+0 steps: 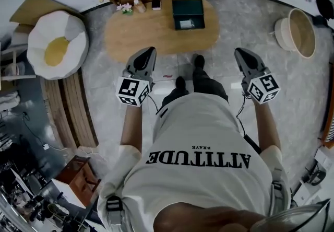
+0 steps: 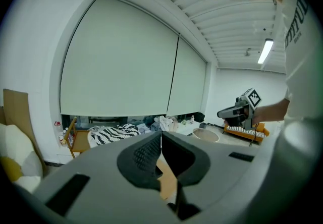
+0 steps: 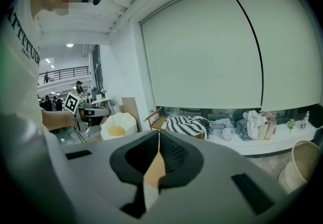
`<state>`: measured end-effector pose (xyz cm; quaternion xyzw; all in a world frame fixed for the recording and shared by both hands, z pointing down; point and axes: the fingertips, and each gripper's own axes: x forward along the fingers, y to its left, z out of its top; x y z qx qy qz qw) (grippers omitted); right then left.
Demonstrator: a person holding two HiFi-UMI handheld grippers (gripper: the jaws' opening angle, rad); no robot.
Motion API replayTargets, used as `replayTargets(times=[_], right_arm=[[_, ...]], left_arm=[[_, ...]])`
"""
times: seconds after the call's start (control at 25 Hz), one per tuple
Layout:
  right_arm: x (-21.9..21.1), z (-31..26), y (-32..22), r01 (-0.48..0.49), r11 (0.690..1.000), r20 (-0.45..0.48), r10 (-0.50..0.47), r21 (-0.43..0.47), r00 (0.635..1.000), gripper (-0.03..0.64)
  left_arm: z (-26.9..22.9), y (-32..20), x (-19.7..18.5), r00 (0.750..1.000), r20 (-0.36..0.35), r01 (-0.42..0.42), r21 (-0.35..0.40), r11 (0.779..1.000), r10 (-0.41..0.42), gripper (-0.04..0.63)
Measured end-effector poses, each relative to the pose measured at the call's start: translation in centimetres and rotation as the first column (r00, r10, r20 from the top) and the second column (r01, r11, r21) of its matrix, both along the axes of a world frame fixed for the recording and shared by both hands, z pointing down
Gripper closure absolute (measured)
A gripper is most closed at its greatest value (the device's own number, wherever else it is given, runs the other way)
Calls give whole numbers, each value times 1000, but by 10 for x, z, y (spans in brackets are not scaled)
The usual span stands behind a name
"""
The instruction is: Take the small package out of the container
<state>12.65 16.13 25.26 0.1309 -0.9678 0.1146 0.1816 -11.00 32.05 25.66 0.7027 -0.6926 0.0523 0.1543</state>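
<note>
The person's white shirt (image 1: 201, 126) reads "ATTITUDE" under a smaller "BRAVE", upside down in the head view. The left gripper (image 1: 150, 51) and right gripper (image 1: 239, 52) each have their jaws pressed together on nothing, short of the oval table (image 1: 130, 35). Only the head view shows the dark green container (image 1: 188, 7) on that table; I cannot tell whether the pale thing (image 1: 186, 23) in it is the small package. The gripper views look past it to white blinds (image 2: 121, 56) and a zebra-striped cloth (image 3: 187, 124)
</note>
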Motion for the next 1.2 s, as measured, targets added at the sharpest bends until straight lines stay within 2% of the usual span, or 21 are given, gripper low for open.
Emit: replayTargets(times=[0.4,0.68,0.96,1.2], right_arm=[[-40,36,-88,111,992,-37,-113,-62,993,595],[-55,62,-142,164,980,-53,-171,-117,984,595],[-69,103,-189,220,962,-74,-234,-161,969,595],[-72,127,-214,228,954,-86,-248,-193,965,595]], left_arm=[[20,-77,-5,999,3,49,-65,997,-49,572],[34,-138,3,999,31,24,-113,993,-20,572],[71,-196,0,1000,26,17,-182,983,-13,572],[90,-227,0,999,10,33,-232,972,-31,572]])
